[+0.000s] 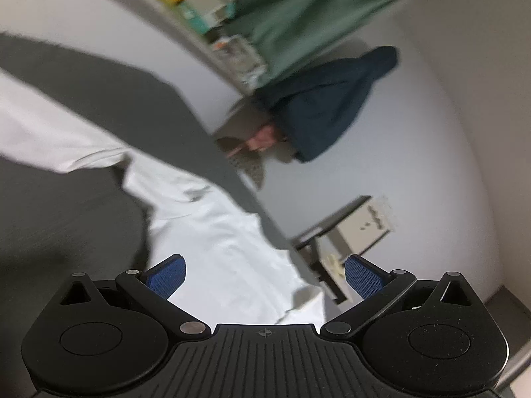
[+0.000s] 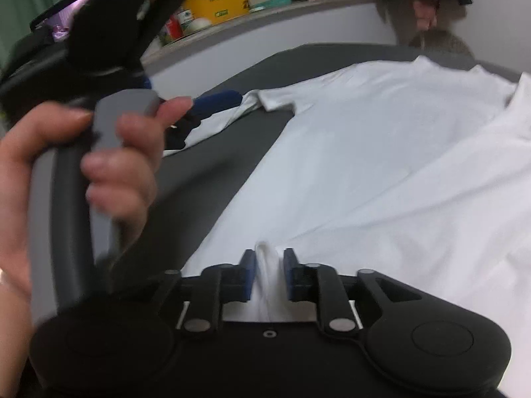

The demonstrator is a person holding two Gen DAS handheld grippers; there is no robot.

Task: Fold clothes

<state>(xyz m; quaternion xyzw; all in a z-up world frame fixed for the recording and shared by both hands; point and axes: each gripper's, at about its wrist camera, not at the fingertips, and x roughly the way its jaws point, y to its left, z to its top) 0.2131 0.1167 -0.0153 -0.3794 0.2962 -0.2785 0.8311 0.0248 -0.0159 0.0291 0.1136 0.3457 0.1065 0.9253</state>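
**White shirt being pinched at its edge**

While the white shirt [image 2: 381,165] is lying spread across the dark grey table [image 2: 232,152], a bunched fold of its near edge is being clamped between the narrowed fingers of the right gripper [image 2: 269,273]. The left gripper [image 1: 264,277] is being held wide apart and empty above the cloth, gripped by a hand [image 2: 109,159].

Shelf clutter [image 1: 212,10] motion-blurred, white shirt [image 2: 381,165] cut off at right edge — hem hidden behind hand-held gripper [image 2: 269,275]
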